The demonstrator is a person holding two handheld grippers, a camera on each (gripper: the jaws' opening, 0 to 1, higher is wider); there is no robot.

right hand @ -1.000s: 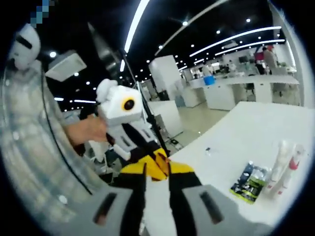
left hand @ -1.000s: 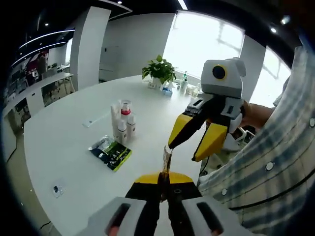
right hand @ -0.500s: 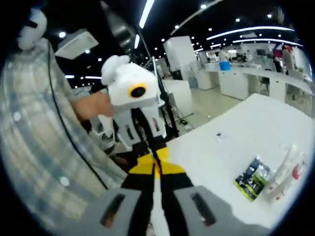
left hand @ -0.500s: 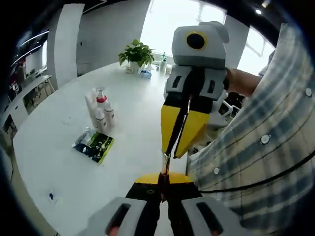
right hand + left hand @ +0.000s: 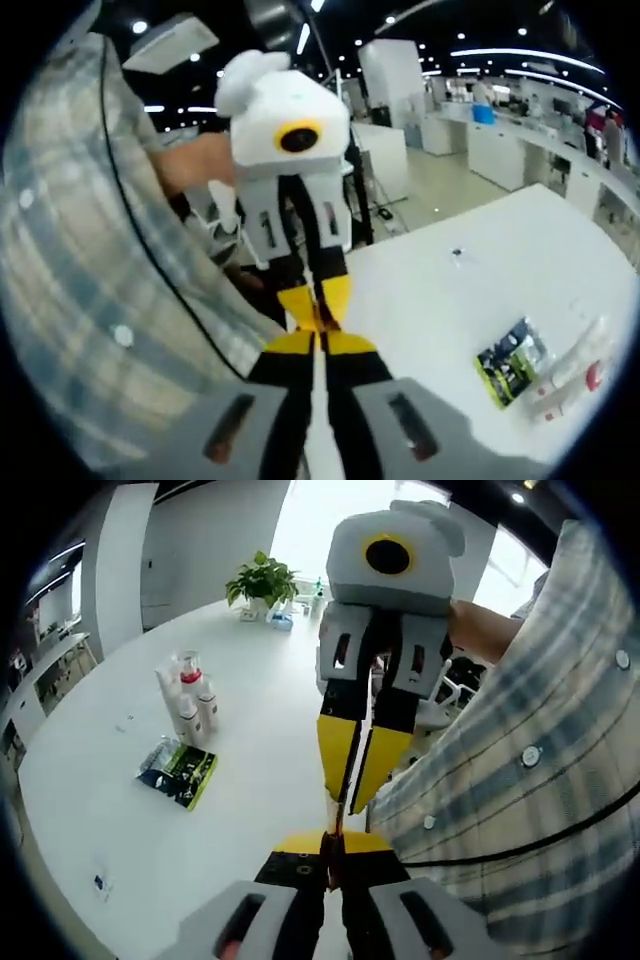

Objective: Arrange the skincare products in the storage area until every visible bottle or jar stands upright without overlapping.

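Several white skincare bottles [image 5: 186, 694], one with a red cap, stand close together on the white table [image 5: 110, 820], well ahead of both grippers. A green and black packet [image 5: 179, 771] lies flat beside them. My left gripper [image 5: 333, 838] is shut, and nothing shows between its jaws. My right gripper [image 5: 345, 802] points down at it, jaws closed, tip almost on tip. In the right gripper view my right gripper [image 5: 320, 338] meets the left gripper [image 5: 317, 322] the same way, above the table's near edge. The bottles [image 5: 575, 365] and the packet [image 5: 510, 360] sit at the lower right there.
A potted plant [image 5: 262, 580] with small bottles [image 5: 281, 620] beside it stands at the table's far end. A person's plaid shirt [image 5: 520, 780] is right of the grippers; the same plaid shirt [image 5: 80, 280] takes the left of the right gripper view. A small tag [image 5: 100, 883] lies near the table edge.
The right gripper's jaws have closed from open and swung round to point straight at the left gripper's tips. Both views have shifted with the hands. The bottles and packet have not moved.
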